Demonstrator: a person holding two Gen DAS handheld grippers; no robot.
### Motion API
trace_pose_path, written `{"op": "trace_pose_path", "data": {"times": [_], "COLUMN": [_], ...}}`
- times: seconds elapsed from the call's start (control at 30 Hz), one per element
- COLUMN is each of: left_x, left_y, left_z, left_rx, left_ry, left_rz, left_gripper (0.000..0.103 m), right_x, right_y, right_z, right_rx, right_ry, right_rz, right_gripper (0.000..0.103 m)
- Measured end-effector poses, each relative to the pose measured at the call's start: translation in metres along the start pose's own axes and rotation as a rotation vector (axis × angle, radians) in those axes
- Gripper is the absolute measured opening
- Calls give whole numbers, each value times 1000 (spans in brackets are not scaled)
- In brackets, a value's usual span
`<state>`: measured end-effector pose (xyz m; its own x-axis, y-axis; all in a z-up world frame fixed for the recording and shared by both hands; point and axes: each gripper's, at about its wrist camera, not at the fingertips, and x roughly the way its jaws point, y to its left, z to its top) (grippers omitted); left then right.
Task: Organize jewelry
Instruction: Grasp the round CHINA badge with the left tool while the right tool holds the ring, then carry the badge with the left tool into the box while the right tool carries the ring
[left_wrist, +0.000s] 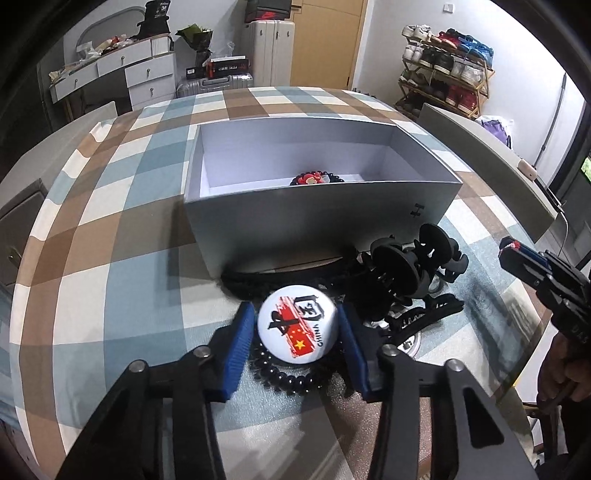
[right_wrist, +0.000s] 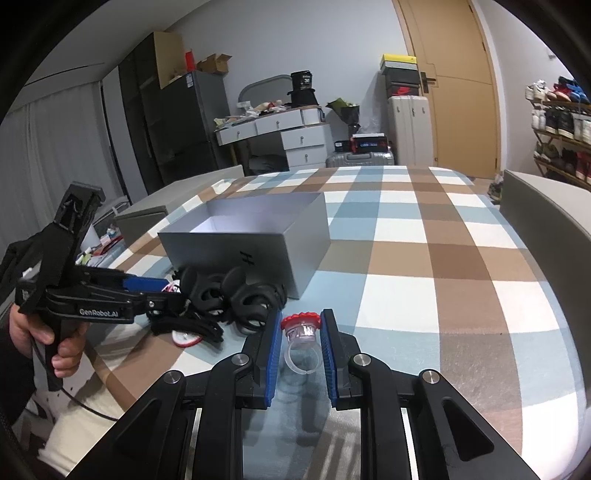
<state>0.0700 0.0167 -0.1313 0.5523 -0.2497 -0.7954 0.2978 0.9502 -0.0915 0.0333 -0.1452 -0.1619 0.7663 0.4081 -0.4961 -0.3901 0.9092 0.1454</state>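
Note:
My left gripper (left_wrist: 297, 314) is shut on a round white badge (left_wrist: 297, 325) with red flag art, held just above a black bead bracelet (left_wrist: 291, 376) and a pile of black hair clips (left_wrist: 406, 273) in front of the grey open box (left_wrist: 317, 218). A red flower piece on dark beads (left_wrist: 314, 180) lies inside the box. My right gripper (right_wrist: 299, 317) is shut on a clear plastic ring with a red top (right_wrist: 300, 328), held above the table to the right of the clip pile (right_wrist: 236, 299). The box (right_wrist: 258, 243) stands beyond it. The left gripper shows at left (right_wrist: 147, 284).
The checked tablecloth (left_wrist: 110, 258) covers a round table with grey chairs (right_wrist: 546, 221) around it. A small red and white item (right_wrist: 186, 338) lies by the clips. Drawers, suitcases and a shoe rack (left_wrist: 443, 66) stand behind.

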Motion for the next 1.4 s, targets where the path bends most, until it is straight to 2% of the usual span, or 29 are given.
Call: {"op": "trace_pose_path", "data": {"times": [0.17, 0.33, 0.77, 1.0, 1.23, 1.4], "left_x": [-6, -11, -46, -58, -48, -33], "left_y": [-2, 3, 8, 8, 13, 19], "left_z": [2, 5, 12, 30, 54, 68], "left_rx": [31, 3, -37, -13, 2, -11], "left_ry": [-26, -44, -134, -179, -213, -199], "left_rz": [45, 66, 48, 19, 6, -18], "left_gripper": [37, 37, 37, 37, 37, 37], "right_x": [-5, -10, -4, 8, 31, 54], "right_y": [8, 17, 42, 52, 50, 46], "right_z": [11, 22, 48, 66, 84, 98], "right_rx": [-3, -7, -63, -98, -73, -56], "right_ry": [10, 9, 13, 2, -8, 1], "right_rz": [-10, -14, 6, 31, 93, 132], "right_gripper": [20, 20, 20, 20, 20, 20]}}
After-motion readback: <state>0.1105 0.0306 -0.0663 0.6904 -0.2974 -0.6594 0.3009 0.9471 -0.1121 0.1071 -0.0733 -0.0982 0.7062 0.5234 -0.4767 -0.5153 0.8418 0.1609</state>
